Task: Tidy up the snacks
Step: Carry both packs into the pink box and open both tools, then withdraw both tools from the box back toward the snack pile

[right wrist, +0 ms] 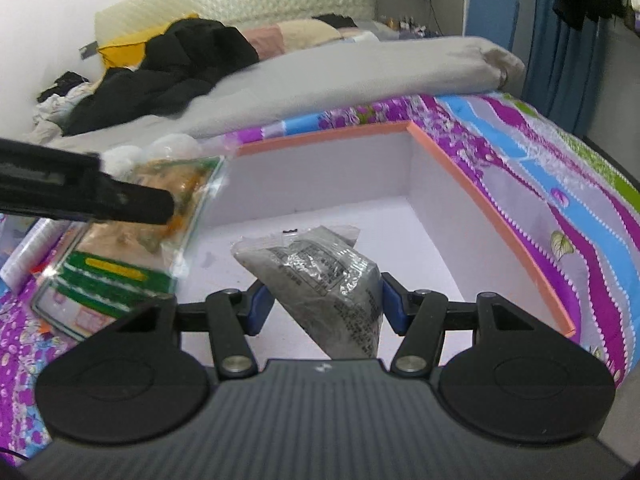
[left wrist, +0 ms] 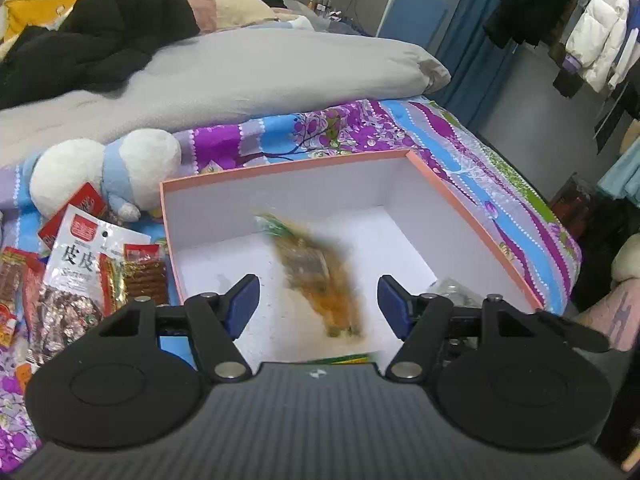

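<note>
A pink-rimmed white box (left wrist: 472, 208) lies open on the bed. My left gripper (left wrist: 318, 306) is open above it, and a blurred orange-green snack packet (left wrist: 316, 276) is in the air between the jaws, over the box floor. In the right wrist view the same packet (right wrist: 132, 248) hangs at the box's left edge under the left gripper's finger (right wrist: 120, 200). My right gripper (right wrist: 322, 302) holds a grey foil snack packet (right wrist: 328, 280) between its pads over the box (right wrist: 480, 200). That grey packet also shows in the left wrist view (left wrist: 456, 292).
Several loose snack packets (left wrist: 76, 264) lie on the purple floral sheet (left wrist: 460, 152) left of the box, beside a white-and-blue plush toy (left wrist: 104, 172). A grey duvet (left wrist: 240, 76) and black clothes (left wrist: 92, 28) lie behind. The bed's edge runs along the right.
</note>
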Demonstrator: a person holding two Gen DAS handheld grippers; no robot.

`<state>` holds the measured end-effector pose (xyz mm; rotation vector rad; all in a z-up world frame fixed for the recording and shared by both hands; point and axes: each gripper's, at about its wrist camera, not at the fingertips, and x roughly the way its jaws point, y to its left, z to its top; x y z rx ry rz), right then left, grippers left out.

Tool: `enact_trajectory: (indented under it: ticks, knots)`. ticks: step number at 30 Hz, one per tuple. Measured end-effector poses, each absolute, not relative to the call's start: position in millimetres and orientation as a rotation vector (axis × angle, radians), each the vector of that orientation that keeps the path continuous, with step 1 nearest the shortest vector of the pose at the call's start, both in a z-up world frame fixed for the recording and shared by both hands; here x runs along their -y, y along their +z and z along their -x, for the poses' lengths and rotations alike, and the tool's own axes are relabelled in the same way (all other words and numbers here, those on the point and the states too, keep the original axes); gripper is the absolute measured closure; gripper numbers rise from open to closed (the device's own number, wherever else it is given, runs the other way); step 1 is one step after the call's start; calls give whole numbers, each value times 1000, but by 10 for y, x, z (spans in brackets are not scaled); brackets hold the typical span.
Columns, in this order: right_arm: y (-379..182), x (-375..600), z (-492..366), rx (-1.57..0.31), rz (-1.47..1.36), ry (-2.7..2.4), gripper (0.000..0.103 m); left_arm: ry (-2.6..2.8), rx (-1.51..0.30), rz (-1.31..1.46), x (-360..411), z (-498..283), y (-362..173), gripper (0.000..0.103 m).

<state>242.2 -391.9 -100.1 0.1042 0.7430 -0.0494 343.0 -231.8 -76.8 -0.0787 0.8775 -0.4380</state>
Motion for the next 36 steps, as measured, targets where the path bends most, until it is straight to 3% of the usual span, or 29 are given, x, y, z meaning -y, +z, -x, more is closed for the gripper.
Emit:
enact_trajectory:
  ticks: [3,4,6,9,13,19,36]
  knots:
    - [-1070,3908,-2479,-768,-105,-57,42,-416,-873,55,2302,-3431,-770,28]
    - [-1083,3903,-2483,-773,-111,-57,30,-399,-875,48,2293,-3435,-776,22]
    - [-1078,3902,-2477,-764,-126,-60,13,-391,-871,55,2252,-3419,-775,19]
    - [-1030,3888,-2431,-745,-129,-66,13,-385,-872,71,2169,-3380,-753,19]
    - [-915,3871,-2366,-726,-130,-75,13,-337,-844,72,2050,-3263,-612,6]
    - [-676,3785,-2199,-680,-130,-77,13,-294,-785,66,1862,-2978,-296,2]
    - [-85,3273,-1577,-554,-110,-32,13,-184,-659,75,1271,-2089,217,0]
